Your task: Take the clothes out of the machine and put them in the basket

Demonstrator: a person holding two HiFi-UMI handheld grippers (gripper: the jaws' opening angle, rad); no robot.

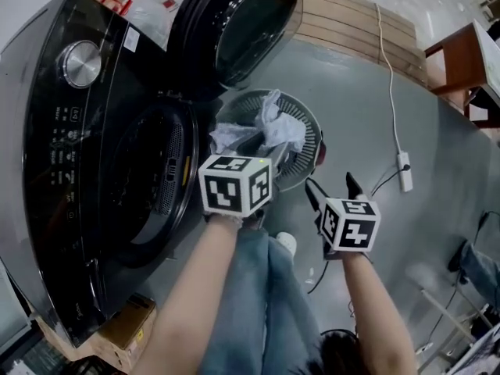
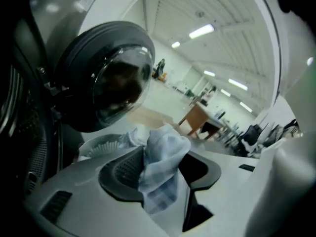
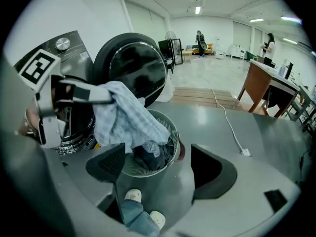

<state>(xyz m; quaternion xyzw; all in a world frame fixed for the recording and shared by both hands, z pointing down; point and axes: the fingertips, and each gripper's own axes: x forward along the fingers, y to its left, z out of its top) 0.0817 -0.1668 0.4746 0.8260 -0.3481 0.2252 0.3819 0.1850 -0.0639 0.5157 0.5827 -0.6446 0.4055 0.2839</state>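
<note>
Over the round grey basket [image 1: 306, 167], my left gripper [image 1: 262, 143] has a pale blue checked cloth [image 1: 278, 128] between its jaws. In the left gripper view the cloth [image 2: 165, 157] drapes over one jaw, and the jaws of that gripper [image 2: 163, 173] stand apart and do not press it. The right gripper view shows the cloth [image 3: 123, 117] hanging from the left gripper [image 3: 101, 97] above the basket [image 3: 170, 128], which holds dark clothes [image 3: 150, 157]. My right gripper [image 1: 332, 192] hangs open and empty right of the basket; its jaws [image 3: 158, 164] frame the basket's near rim.
The black washing machine [image 1: 70, 178] stands left of the basket, its round door [image 1: 234, 30] swung open behind it. A white cable with a plug block [image 1: 404, 170] lies on the floor at the right. A cardboard box [image 1: 129, 326] sits by the machine's base. My shoes [image 3: 132, 195] are near the basket.
</note>
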